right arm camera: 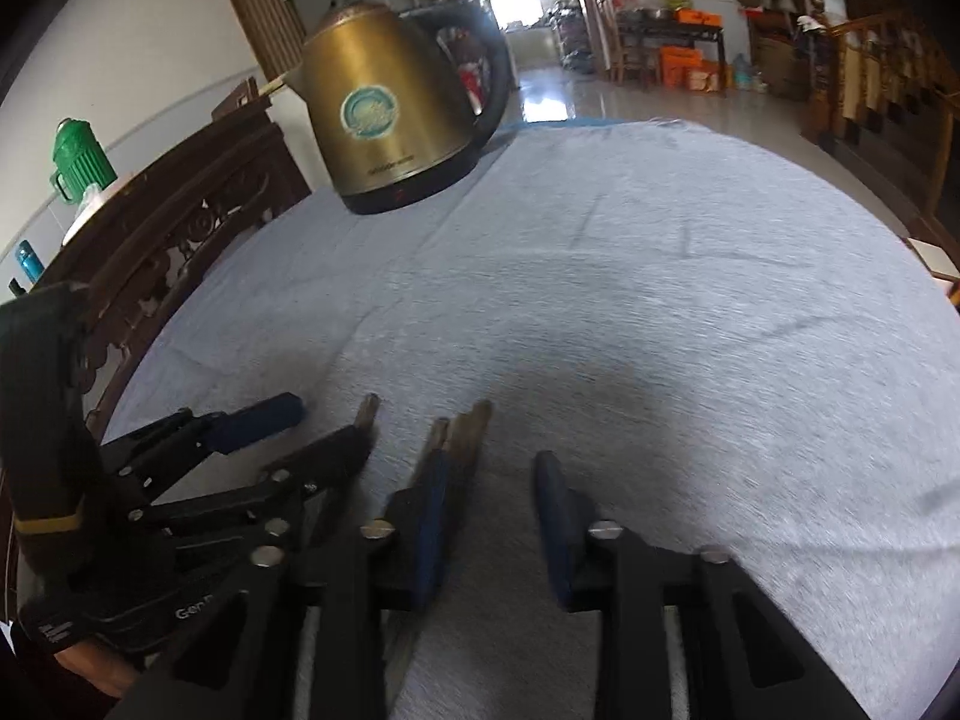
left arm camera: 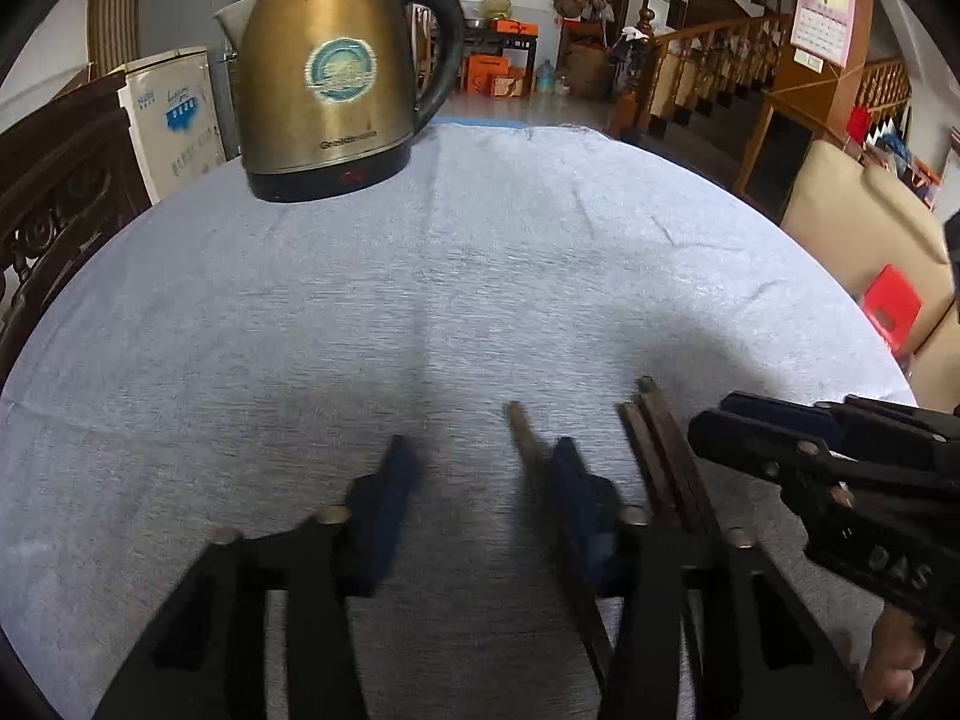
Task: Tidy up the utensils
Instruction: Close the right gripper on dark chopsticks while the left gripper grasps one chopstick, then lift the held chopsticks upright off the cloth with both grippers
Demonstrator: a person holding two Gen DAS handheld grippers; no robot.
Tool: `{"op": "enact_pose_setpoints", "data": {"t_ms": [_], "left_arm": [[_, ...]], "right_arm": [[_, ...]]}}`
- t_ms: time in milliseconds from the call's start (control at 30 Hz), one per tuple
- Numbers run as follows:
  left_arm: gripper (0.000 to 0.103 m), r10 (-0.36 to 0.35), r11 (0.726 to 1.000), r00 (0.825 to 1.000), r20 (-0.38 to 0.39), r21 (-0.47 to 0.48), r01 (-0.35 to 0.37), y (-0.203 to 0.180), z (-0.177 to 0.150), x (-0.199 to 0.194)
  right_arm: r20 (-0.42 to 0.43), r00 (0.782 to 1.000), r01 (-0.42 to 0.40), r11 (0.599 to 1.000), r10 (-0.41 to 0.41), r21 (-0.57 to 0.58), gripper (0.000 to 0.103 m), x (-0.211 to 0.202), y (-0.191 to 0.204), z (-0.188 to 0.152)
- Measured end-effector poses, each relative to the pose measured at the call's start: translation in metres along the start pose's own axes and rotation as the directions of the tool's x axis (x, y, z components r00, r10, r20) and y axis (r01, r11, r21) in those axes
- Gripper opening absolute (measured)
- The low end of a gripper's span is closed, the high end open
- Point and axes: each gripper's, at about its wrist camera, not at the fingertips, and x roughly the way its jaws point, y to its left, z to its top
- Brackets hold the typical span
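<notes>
Your left gripper (left arm camera: 480, 468) has a clear gap between its blue-padded fingers, and one dark wooden chopstick (left arm camera: 523, 429) lies against the inner face of its right-hand finger, tip poking out ahead on the pale blue-grey cloth (left arm camera: 480, 276). Nothing shows the pads pinching it, so treat it as loose. Your right gripper (right arm camera: 495, 480) also stands apart, and the bundle of brown wooden chopsticks (right arm camera: 462, 432) sits beside its left finger, partly hidden by it. Whether that finger touches them I cannot tell. In the left wrist view the bundle lies between the two tools, just beside the lone stick. The main risk is crowding: both tools are close together over a few thin sticks, so closing either one may clip the other's finger or nudge the bundle askew. A lone stick resting against one pad may roll or pivot when you close, and slip out sideways. The cloth could ruck if a fingertip drags on it. The brass-coloured electric kettle (left arm camera: 327, 69) with its black handle stands well apart at the far edge and looks out of harm's way.
</notes>
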Motion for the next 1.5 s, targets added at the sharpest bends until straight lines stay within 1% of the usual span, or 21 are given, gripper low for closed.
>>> {"op": "enact_pose_setpoints", "data": {"t_ms": [33, 100, 133, 233, 267, 300, 333, 367, 400, 467, 500, 633, 700, 767, 833, 933, 1100, 1200, 1300, 1433, 1500], "left_arm": [[0.028, 0.002, 1.0, 1.0, 0.001, 0.0, -0.002, 0.003, 0.0, 0.0], [0.018, -0.005, 1.0, 1.0, 0.002, -0.012, 0.006, 0.008, 0.0, 0.0], [0.016, -0.018, 1.0, 1.0, 0.003, -0.019, 0.019, 0.01, 0.0, 0.0], [0.01, -0.02, 1.0, 1.0, 0.006, -0.013, 0.02, 0.009, -0.001, 0.0], [0.01, -0.017, 1.0, 1.0, 0.008, -0.007, 0.017, 0.007, -0.002, -0.001], [0.009, -0.017, 1.0, 1.0, 0.008, -0.006, 0.017, 0.007, -0.002, 0.0], [0.009, -0.02, 1.0, 1.0, 0.008, -0.01, 0.02, 0.007, -0.002, -0.001], [0.009, -0.023, 1.0, 1.0, 0.008, -0.016, 0.024, 0.008, -0.002, 0.0], [0.009, -0.027, 0.999, 1.0, 0.008, -0.023, 0.027, 0.009, -0.002, 0.0], [0.009, -0.024, 0.999, 1.0, 0.01, -0.027, 0.024, 0.01, -0.004, -0.002], [0.009, -0.02, 0.999, 1.0, 0.012, -0.026, 0.02, 0.01, -0.003, -0.003], [0.01, -0.012, 0.999, 1.0, -0.003, -0.035, 0.012, 0.011, -0.002, -0.002], [0.01, -0.023, 0.998, 1.0, -0.012, -0.052, 0.022, 0.013, -0.001, 0.001], [0.014, -0.035, 0.998, 0.999, -0.016, -0.062, 0.034, 0.014, 0.001, 0.001], [0.021, -0.054, 0.996, 0.998, -0.014, -0.069, 0.053, 0.015, 0.0, 0.001], [0.023, -0.056, 0.996, 0.998, -0.008, -0.063, 0.055, 0.013, 0.0, 0.002], [0.023, -0.048, 0.998, 0.999, 0.01, -0.048, 0.048, 0.01, -0.001, 0.003], [0.022, -0.062, 0.996, 0.998, 0.013, -0.06, 0.062, 0.012, -0.001, 0.002], [0.009, -0.073, 0.992, 0.997, 0.014, -0.103, 0.074, 0.02, -0.001, 0.002], [0.008, -0.099, 0.986, 0.995, 0.022, -0.133, 0.101, 0.025, -0.002, 0.002], [0.007, -0.106, 0.984, 0.994, 0.025, -0.139, 0.109, 0.026, -0.002, 0.001]], "right_arm": [[-0.009, 1.0, 0.007, 1.0, -0.007, -0.007, 0.024, 0.004, 0.003, 0.002], [-0.033, 0.999, 0.025, 0.999, -0.025, -0.025, 0.019, 0.011, 0.009, 0.001], [-0.031, 0.999, 0.033, 0.999, -0.034, -0.037, 0.019, 0.012, 0.012, -0.001], [-0.022, 0.997, 0.072, 0.993, -0.075, -0.097, 0.019, 0.012, 0.02, -0.004], [-0.019, 0.996, 0.082, 0.99, -0.085, -0.113, 0.018, 0.013, 0.021, -0.004], [-0.013, 0.994, 0.103, 0.987, -0.106, -0.124, 0.009, 0.013, 0.022, -0.005], [-0.017, 0.99, 0.138, 0.981, -0.142, -0.134, 0.009, 0.014, 0.021, -0.005], [-0.006, 0.988, 0.153, 0.979, -0.155, -0.133, 0.009, 0.013, 0.018, -0.005], [-0.005, 0.988, 0.153, 0.982, -0.155, -0.114, 0.009, 0.011, 0.011, -0.005], [-0.013, 0.992, 0.124, 0.991, -0.125, -0.059, 0.009, 0.01, 0.001, -0.002], [-0.01, 0.992, 0.128, 0.991, -0.129, -0.039, 0.009, 0.01, -0.002, 0.0], [-0.02, 0.992, 0.127, 0.992, -0.128, -0.011, 0.011, 0.008, -0.006, 0.002], [-0.025, 0.989, 0.142, 0.989, -0.143, -0.037, 0.013, 0.01, 0.0, 0.002], [-0.017, 0.986, 0.164, 0.984, -0.165, -0.065, 0.016, 0.011, 0.006, 0.0], [-0.001, 0.981, 0.193, 0.976, -0.194, -0.098, 0.017, 0.013, 0.013, -0.002], [0.012, 0.98, 0.2, 0.974, -0.199, -0.108, 0.017, 0.016, 0.014, -0.002], [0.04, 0.975, 0.223, 0.963, -0.22, -0.151, 0.015, 0.018, 0.018, -0.004], [0.044, 0.977, 0.213, 0.966, -0.209, -0.148, 0.012, 0.016, 0.016, -0.005], [0.044, 0.981, 0.195, 0.973, -0.191, -0.123, 0.007, 0.014, 0.011, -0.004], [0.052, 0.99, 0.136, 0.99, -0.134, -0.038, 0.007, 0.01, -0.005, -0.002], [0.08, 0.992, 0.095, 0.995, -0.095, 0.001, 0.007, 0.004, -0.012, -0.001]]}}
